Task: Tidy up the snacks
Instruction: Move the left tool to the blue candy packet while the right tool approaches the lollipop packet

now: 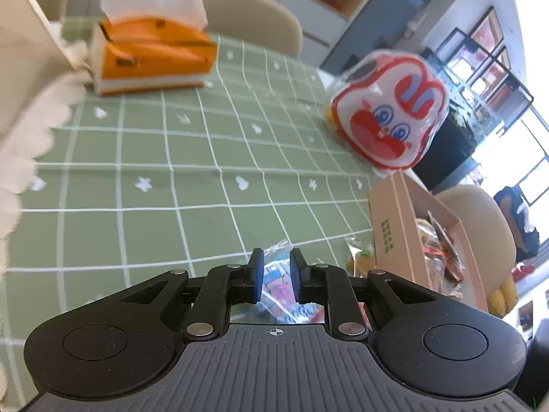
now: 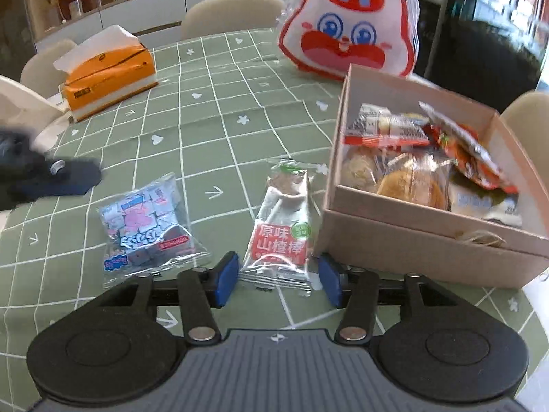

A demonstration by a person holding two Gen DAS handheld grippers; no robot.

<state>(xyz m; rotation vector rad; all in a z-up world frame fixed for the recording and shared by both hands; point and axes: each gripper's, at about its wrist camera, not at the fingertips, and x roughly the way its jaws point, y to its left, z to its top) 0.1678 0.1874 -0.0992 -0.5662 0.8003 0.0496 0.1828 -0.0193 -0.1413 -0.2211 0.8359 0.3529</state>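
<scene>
A cardboard box (image 2: 411, 240) at the right holds several wrapped snacks (image 2: 408, 178); it also shows in the left wrist view (image 1: 394, 226). A red and white hawthorn stick packet (image 2: 283, 237) lies on the table between the fingers of my open right gripper (image 2: 278, 278). A clear Peppa Pig candy bag (image 2: 147, 223) lies to its left. My left gripper (image 1: 276, 276) hovers over that bag (image 1: 284, 292) with its fingers narrowly apart, not gripping it. The left gripper shows blurred at the left edge of the right wrist view (image 2: 41, 175).
An orange tissue box (image 2: 109, 79) stands at the back left of the green checked tablecloth (image 2: 212, 130). A red and white rabbit-face bag (image 2: 350, 24) stands behind the box. Beige chairs (image 2: 233, 10) surround the table. Another wrapped snack (image 1: 360, 261) lies beside the box.
</scene>
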